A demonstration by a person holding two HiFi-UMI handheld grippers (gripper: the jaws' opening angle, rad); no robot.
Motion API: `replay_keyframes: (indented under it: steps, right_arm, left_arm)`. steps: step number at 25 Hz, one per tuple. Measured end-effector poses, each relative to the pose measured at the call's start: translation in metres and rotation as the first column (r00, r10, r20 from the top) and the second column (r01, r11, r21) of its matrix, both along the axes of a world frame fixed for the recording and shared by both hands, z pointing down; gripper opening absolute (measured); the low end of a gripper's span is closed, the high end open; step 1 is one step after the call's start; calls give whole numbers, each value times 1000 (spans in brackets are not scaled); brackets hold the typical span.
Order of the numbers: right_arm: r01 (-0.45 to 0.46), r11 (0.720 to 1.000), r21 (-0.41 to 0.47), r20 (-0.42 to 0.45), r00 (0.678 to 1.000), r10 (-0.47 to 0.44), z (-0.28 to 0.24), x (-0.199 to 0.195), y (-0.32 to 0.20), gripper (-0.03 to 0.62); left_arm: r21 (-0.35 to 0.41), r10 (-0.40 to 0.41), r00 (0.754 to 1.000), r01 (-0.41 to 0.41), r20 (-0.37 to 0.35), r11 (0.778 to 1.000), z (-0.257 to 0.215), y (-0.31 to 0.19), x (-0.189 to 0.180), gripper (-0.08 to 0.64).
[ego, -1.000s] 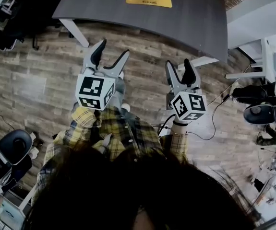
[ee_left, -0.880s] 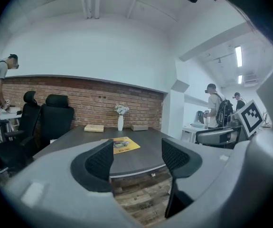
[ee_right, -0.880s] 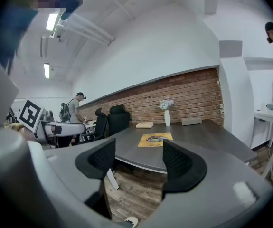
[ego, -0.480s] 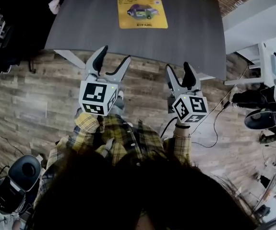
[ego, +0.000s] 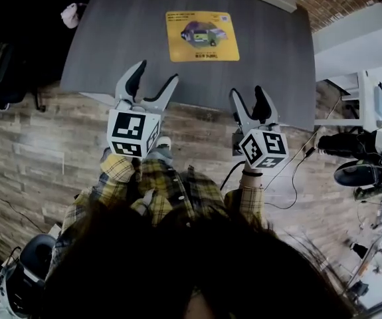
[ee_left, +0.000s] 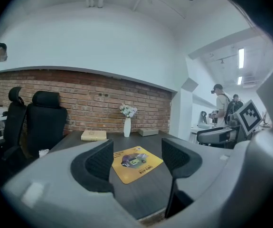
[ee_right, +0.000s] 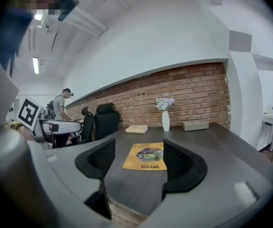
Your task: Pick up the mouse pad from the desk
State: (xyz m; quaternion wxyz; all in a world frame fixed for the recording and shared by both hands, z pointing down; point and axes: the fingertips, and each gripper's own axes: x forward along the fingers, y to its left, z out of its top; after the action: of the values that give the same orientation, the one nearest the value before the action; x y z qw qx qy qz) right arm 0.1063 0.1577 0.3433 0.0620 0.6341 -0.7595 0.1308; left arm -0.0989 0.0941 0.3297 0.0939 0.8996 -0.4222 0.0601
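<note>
While both tongs hover at the near edge of the tabletop (ego: 270, 58), nothing's done yet. Left tongs (ego: 157, 73) and right tongs (ego: 248, 92) are spread wide and empty. Mouse pad (ego: 202, 36) lies flat mid-tabletop at my 12 o'clock, untouched. To do: reach, grip, lift. Count: one mouse pad, one vase (ee_left: 127, 126), one book (ee_left: 93, 135), one box (ee_left: 148, 132), two tongs.
</note>
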Motion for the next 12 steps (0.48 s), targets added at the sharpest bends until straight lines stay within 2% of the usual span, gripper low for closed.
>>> replay_keyframes:
  steps: [12]
  right_arm:
    - [-12,997,-71,-1,1000,12,21,-15,-46,323]
  left_arm:
    - [-64,64,998,-64,5,996,27,-42,7,314]
